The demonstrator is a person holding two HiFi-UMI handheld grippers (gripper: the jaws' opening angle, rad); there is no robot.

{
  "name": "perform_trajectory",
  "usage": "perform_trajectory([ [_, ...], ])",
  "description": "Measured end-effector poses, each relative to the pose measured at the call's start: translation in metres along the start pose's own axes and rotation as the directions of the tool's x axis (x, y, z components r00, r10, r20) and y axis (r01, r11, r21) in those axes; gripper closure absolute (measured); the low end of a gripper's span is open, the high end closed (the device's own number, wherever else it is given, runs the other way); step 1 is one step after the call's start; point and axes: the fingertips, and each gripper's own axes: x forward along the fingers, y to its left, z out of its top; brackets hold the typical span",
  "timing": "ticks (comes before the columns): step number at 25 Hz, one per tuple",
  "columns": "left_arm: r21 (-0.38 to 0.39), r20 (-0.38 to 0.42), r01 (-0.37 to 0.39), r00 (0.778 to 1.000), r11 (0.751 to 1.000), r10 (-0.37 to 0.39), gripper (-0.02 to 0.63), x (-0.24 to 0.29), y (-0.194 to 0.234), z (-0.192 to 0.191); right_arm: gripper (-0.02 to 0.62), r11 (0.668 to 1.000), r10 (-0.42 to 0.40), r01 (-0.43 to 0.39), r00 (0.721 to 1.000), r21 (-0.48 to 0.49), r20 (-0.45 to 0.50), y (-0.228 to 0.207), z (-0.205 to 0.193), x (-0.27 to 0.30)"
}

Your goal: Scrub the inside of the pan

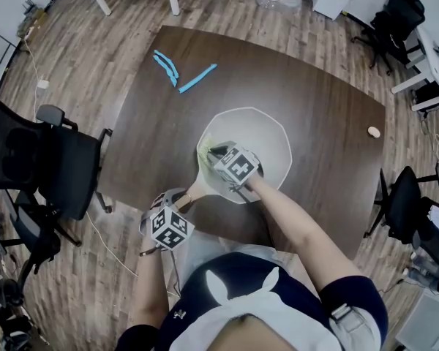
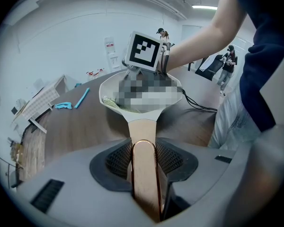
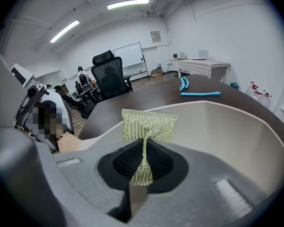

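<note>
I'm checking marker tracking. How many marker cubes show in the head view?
2. One cube is on the left gripper at the pan handle, by the table edge; the other cube is on the right gripper over the pan.

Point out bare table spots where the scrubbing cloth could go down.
The widest bare stretch of table lies right of the pan, up to the small pale object. Another lies between the pan and the blue strips. The pan's near side is crowded by the left gripper and right gripper.

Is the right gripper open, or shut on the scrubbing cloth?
Shut on it: the right gripper pinches the scrubbing cloth between its jaws, inside the pan.
</note>
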Motion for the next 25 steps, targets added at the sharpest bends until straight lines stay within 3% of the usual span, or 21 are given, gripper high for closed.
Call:
perform_trajectory([
  [8, 0.002, -0.003, -0.007, 1.000, 1.000, 0.007, 0.446, 0.000, -0.001, 0.001, 0.572, 0.997, -0.073, 0.071, 0.996, 0.028, 0.052, -0.017, 0.002, 0.000],
  [25, 0.000, -0.013, -0.006, 1.000, 1.000, 0.006, 0.446, 0.000, 0.001, 0.000, 0.572, 0.982, -0.184, 0.181, 0.981, 0.049, 0.066, -0.045, 0.012, -0.002],
])
